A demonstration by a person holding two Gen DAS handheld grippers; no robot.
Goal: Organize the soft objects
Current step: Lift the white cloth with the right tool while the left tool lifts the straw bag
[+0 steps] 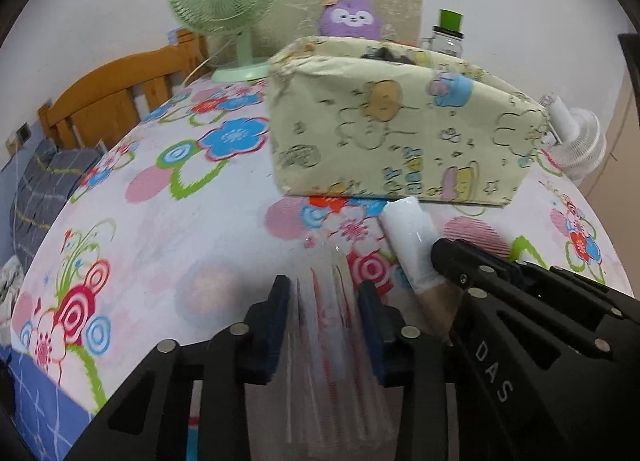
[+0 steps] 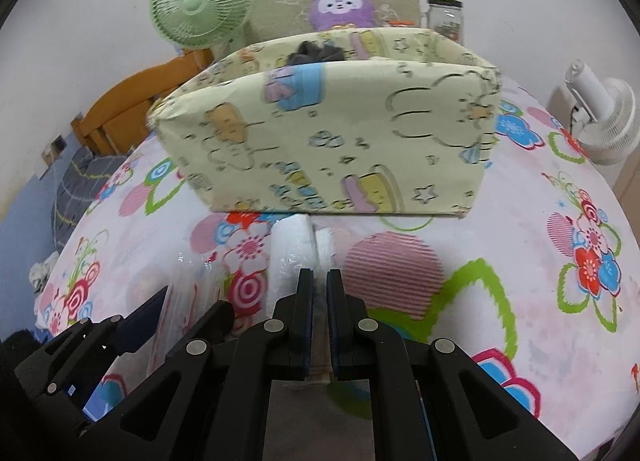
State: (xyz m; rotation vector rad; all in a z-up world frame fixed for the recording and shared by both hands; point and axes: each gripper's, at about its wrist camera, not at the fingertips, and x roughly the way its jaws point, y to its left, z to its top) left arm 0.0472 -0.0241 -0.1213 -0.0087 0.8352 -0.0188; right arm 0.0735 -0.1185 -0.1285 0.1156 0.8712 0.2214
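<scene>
Plastic sleeve (image 1: 326, 301) sat between the fingers of the left gripper (image 1: 325, 301), a clear, crinkled wrapper with red print that ran back toward the camera. The jaws stood apart with the sleeve filling the gap, and whether they truly pinched it I could not tell. Right of it, the white roll (image 1: 408, 237) lay on the floral sheet (image 1: 180, 221), its far end just short of the fabric storage box (image 1: 400, 133). In the right wrist view the right gripper (image 2: 319, 289) had its jaws pressed nearly together on a thin tan strip at the roll's (image 2: 290, 249) near end, the grip looking slight. The box (image 2: 328, 141) stood behind, open-topped, with something dark showing above its rim.

To my judgement, the step in hand was carrying both wrapped items up and over the front wall. Doing it well would have meant lifting high enough that the roll's far end cleared that soft wall instead of pushing it inward, and keeping both hands moving together so the sleeve did not drag. The slick wrap could slip from so narrow a hold, so a slow, level lift seemed wise.
</scene>
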